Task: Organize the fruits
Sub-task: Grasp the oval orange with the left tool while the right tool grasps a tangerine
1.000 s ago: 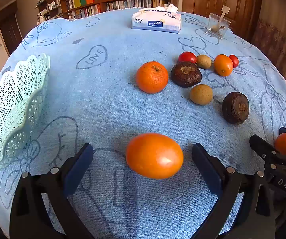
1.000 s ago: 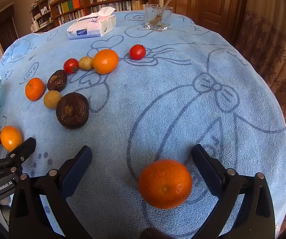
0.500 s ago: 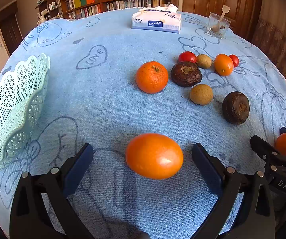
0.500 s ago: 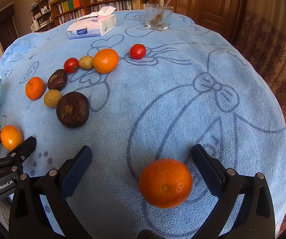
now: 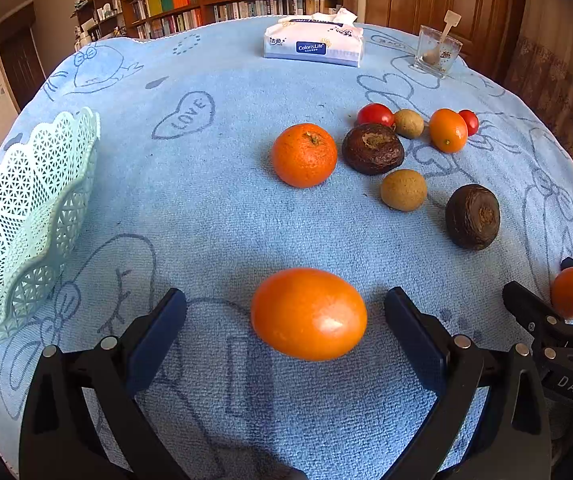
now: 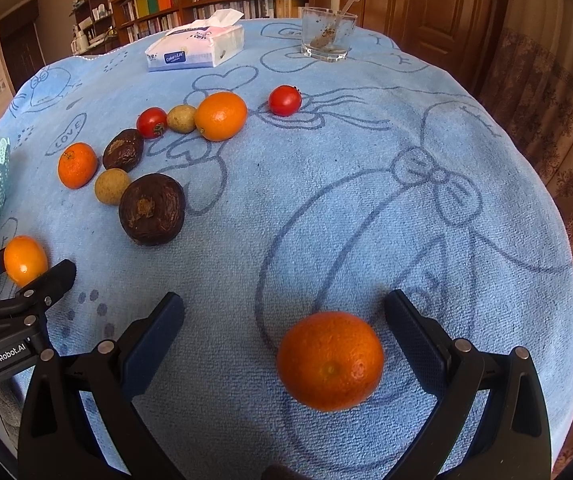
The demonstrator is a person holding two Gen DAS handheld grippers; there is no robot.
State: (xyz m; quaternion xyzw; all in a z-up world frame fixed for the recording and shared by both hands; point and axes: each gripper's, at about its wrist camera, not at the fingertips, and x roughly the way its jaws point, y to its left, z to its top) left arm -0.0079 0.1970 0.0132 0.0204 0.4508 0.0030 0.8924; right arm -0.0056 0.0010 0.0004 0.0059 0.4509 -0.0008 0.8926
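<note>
A smooth orange fruit (image 5: 308,314) lies on the blue cloth between the fingers of my left gripper (image 5: 284,296), which is open and not touching it. A rough-skinned orange (image 6: 330,360) sits between the fingers of my right gripper (image 6: 284,298), also open, with gaps on both sides. A pale green lattice basket (image 5: 26,220) stands at the left edge. Further out lie a mandarin (image 5: 304,155), two dark brown fruits (image 5: 373,148) (image 5: 472,216), two small brown fruits (image 5: 403,190), another orange fruit (image 5: 448,130) and two tomatoes (image 5: 375,115).
A tissue pack (image 5: 314,42) and a glass with a spoon (image 5: 438,52) stand at the far side of the round table. Bookshelves and a wooden door are behind. The table edge drops off at the right by a curtain (image 6: 558,140).
</note>
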